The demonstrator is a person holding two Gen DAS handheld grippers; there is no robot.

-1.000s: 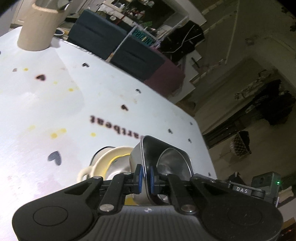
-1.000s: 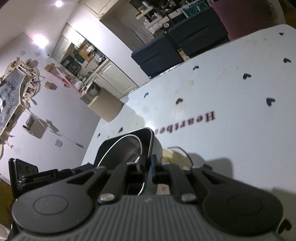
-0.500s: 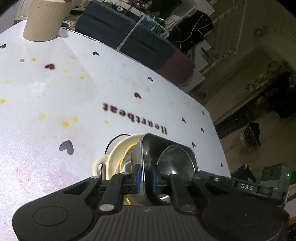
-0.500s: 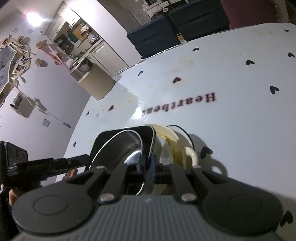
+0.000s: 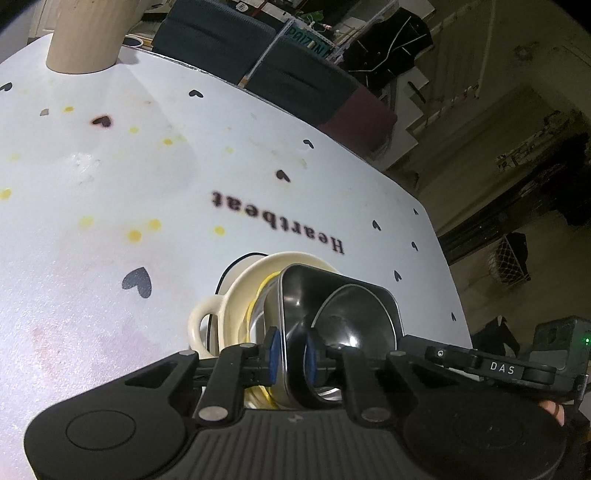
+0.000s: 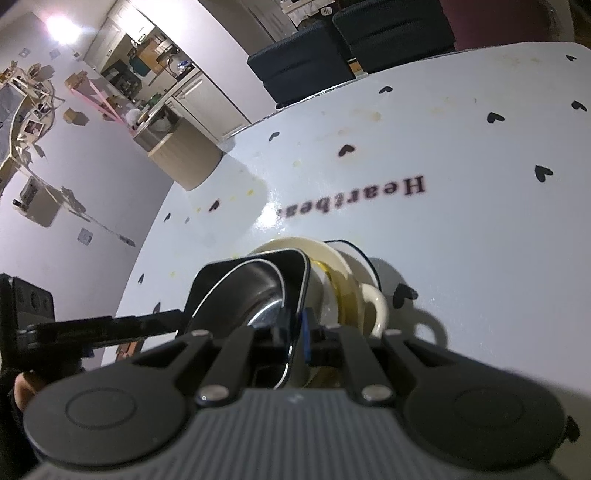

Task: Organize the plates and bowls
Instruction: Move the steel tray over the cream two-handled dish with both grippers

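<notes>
Nearest us, our left tongs [image 5: 289, 354] are clamped on one side wall of the steel bowl [image 5: 343, 306], and our right tongs [image 6: 293, 328] pinch the opposite rim. The steel bowl [image 6: 251, 295] sits tilted inside a cream handled bowl [image 5: 236, 295] on the white counter [image 5: 110, 184]. Beyond, a beige cylindrical container [image 5: 88, 33] stands at the counter's far edge, with dark chairs [image 5: 295, 77] behind.

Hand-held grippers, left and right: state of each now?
Left hand-held gripper: closed on the steel container rim.
Right hand-held gripper: closed on the same steel container's opposite rim.
</notes>
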